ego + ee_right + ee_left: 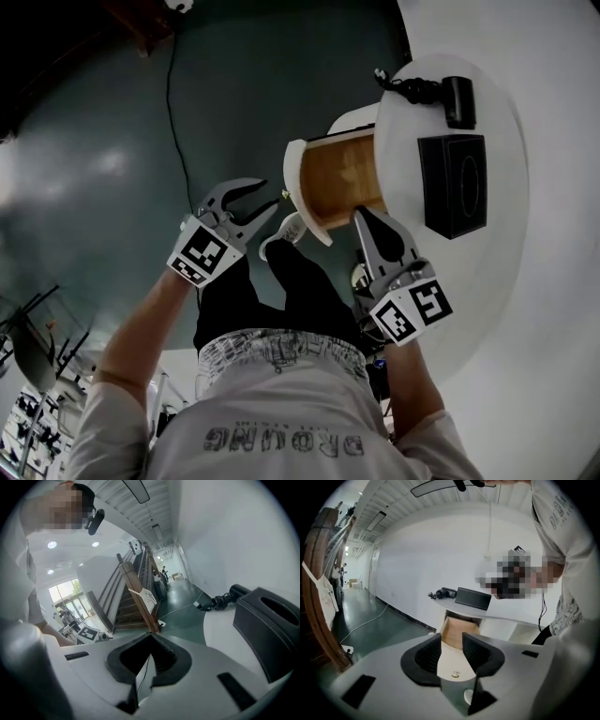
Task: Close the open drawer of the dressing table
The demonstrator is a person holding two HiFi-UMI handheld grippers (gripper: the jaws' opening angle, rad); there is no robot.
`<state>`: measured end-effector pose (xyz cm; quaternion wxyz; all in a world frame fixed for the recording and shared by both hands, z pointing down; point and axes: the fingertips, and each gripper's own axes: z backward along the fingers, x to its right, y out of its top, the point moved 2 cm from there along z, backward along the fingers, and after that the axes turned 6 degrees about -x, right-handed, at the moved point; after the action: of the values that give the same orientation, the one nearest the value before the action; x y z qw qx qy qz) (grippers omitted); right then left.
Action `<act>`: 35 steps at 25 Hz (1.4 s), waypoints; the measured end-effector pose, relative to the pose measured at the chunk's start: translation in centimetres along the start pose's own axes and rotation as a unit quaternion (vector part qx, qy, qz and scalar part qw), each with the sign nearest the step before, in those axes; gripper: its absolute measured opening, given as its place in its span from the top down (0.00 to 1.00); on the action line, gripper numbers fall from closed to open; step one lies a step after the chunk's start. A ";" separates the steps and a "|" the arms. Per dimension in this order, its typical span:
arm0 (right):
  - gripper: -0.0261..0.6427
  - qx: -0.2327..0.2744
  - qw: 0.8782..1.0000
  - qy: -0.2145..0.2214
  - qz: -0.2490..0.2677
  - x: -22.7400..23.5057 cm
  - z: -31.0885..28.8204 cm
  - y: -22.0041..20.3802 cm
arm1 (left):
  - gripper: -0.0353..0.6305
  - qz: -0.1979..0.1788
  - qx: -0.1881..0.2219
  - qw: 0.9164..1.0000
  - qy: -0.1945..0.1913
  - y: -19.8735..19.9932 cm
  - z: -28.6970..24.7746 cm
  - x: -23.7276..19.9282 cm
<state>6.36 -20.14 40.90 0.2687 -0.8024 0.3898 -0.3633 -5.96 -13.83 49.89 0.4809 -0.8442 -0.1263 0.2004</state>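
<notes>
Left tongs [270, 195] agape, open drawer [342, 178] jutting leftward from dressing table [506, 281]

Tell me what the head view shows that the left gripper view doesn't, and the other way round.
Only the head view: the left gripper from outside, jaws apart, with its marker cube, and the person's white shoe on the floor. Only the left gripper view: a wooden stair rail and a long corridor at the left. Both: the open drawer, the black box and the corded black device on the white tabletop.
</notes>
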 end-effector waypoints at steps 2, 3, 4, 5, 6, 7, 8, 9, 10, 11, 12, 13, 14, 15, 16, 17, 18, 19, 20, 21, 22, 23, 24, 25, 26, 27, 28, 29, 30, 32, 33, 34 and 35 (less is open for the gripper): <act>0.95 -0.008 1.000 -0.002 0.001 0.0 -0.4 -0.7 | 0.71 -0.002 -0.009 1.000 -0.008 -1.5 -0.8 -0.1; 0.95 -0.012 1.000 -0.004 0.003 0.1 -0.5 -1.0 | 0.71 -0.003 -0.014 1.000 -0.012 -2.3 -1.3 0.0; 0.95 -0.017 1.000 -0.005 0.004 0.1 -0.7 -1.3 | 0.71 -0.004 -0.019 1.000 -0.017 -3.0 -1.7 0.0; 0.95 -0.021 1.000 -0.007 0.005 0.2 -0.8 -1.7 | 0.71 -0.006 -0.023 0.999 -0.022 -3.7 -2.2 0.0; 0.95 -0.025 1.000 -0.008 0.004 0.3 -1.0 -2.0 | 0.71 -0.008 -0.026 0.999 -0.027 -4.2 -2.6 0.0; 0.95 -0.027 1.000 -0.009 0.001 0.5 -1.1 -2.3 | 0.71 -0.009 -0.028 0.999 -0.030 -4.7 -3.1 -0.1; 0.95 -0.029 1.000 -0.010 -0.003 0.7 -1.3 -2.7 | 0.71 -0.010 -0.030 0.999 -0.034 -5.1 -3.5 -0.1; 0.95 -0.031 0.999 -0.011 -0.007 1.0 -1.5 -3.0 | 0.71 -0.010 -0.032 0.999 -0.037 -5.6 -4.0 -0.1; 0.95 -0.032 0.999 -0.012 -0.009 1.2 -1.7 -3.3 | 0.71 -0.011 -0.034 0.999 -0.041 -6.0 -4.4 -0.1; 0.95 -0.034 0.999 -0.013 -0.011 1.4 -1.9 -3.6 | 0.71 -0.012 -0.036 0.998 -0.044 -6.5 -4.8 0.0; 0.95 -0.036 0.999 -0.014 -0.013 1.6 -2.2 -3.9 | 0.71 -0.013 -0.039 0.998 -0.048 -6.9 -5.2 0.0; 0.95 -0.037 0.999 -0.015 -0.015 1.7 -2.4 -4.2 | 0.71 -0.015 -0.041 0.998 -0.052 -7.4 -5.5 0.1; 0.95 -0.038 0.999 -0.016 -0.016 1.8 -2.6 -4.5 | 0.71 -0.017 -0.044 0.997 -0.057 -8.0 -5.9 0.2; 0.95 -0.039 0.999 -0.016 -0.017 1.9 -2.9 -4.8 | 0.71 -0.021 -0.048 0.997 -0.062 -8.5 -6.2 0.3; 0.95 -0.040 0.999 -0.016 -0.018 2.0 -3.2 -5.1 | 0.71 -0.024 -0.052 0.996 -0.067 -9.1 -6.6 0.4; 0.95 -0.041 0.999 -0.017 -0.018 2.1 -3.5 -5.4 | 0.71 -0.027 -0.055 0.996 -0.071 -9.7 -6.9 0.4; 0.95 -0.043 0.999 -0.017 -0.017 2.2 -3.7 -5.7 | 0.71 -0.028 -0.057 0.995 -0.074 -10.2 -7.3 0.4; 0.95 -0.045 0.999 -0.018 -0.017 2.4 -4.0 -6.0 | 0.71 -0.029 -0.058 0.995 -0.077 -10.6 -7.6 0.4; 0.95 -0.046 0.999 -0.019 -0.018 2.5 -4.2 -6.3 | 0.71 -0.029 -0.060 0.995 -0.080 -11.1 -8.0 0.4; 0.95 -0.046 0.999 -0.020 -0.020 2.7 -4.3 -6.6 | 0.71 -0.029 -0.062 0.994 -0.083 -11.6 -8.3 0.4; 0.95 -0.046 0.998 -0.022 -0.024 2.8 -4.4 -6.8 | 0.71 -0.029 -0.064 0.994 -0.086 -12.1 -8.6 0.4; 0.95 -0.046 0.998 -0.023 -0.028 3.0 -4.5 -7.1 | 0.71 -0.029 -0.066 0.993 -0.088 -12.6 -9.0 0.5; 0.95 -0.046 0.998 -0.024 -0.032 3.1 -4.6 -7.3 | 0.71 -0.029 -0.069 0.993 -0.091 -13.1 -9.3 0.5; 0.95 -0.046 0.998 -0.025 -0.035 3.2 -4.7 -7.6 | 0.71 -0.027 -0.072 0.993 -0.094 -13.6 -9.6 0.6; 0.95 -0.048 0.998 -0.026 -0.036 3.2 -4.8 -7.9 | 0.71 -0.026 -0.075 0.992 -0.096 -14.1 -9.8 0.6; 0.95 -0.050 0.998 -0.028 -0.038 3.3 -4.9 -8.2 | 0.71 -0.025 -0.078 0.992 -0.100 -14.6 -10.0 0.7; 0.95 -0.052 0.997 -0.029 -0.040 3.3 -4.9 -8.5 | 0.72 -0.024 -0.080 0.991 -0.103 -15.0 -10.2 0.8; 0.95 -0.053 0.997 -0.031 -0.042 3.4 -4.9 -8.7 | 0.72 -0.024 -0.083 0.990 -0.107 -15.3 -10.4 0.9; 0.95 -0.054 0.997 -0.033 -0.044 3.4 -4.8 -8.8 | 0.72 -0.025 -0.085 0.990 -0.111 -15.6 -10.6 1.0; 0.95 -0.056 0.997 -0.036 -0.046 3.7 -4.8 -9.2 | 0.73 -0.026 -0.089 0.989 -0.117 -16.1 -11.1 1.2; 0.95 -0.056 0.997 -0.039 -0.047 3.8 -4.8 -9.3 | 0.73 -0.028 -0.090 0.988 -0.119 -16.3 -11.3 1.2; 0.95 -0.056 0.996 -0.040 -0.049 3.9 -4.8 -9.5 | 0.73 -0.030 -0.091 0.988 -0.121 -16.5 -11.4 1.2; 0.95 -0.057 0.996 -0.042 -0.050 4.0 -4.8 -9.6 | 0.74 -0.033 -0.092 0.988 -0.123 -16.6 -11.5 1.3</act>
<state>8.40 -18.81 52.07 0.2201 -0.8495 0.3573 -0.3198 0.12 -13.71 69.19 0.3884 -0.8491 -0.2305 0.2741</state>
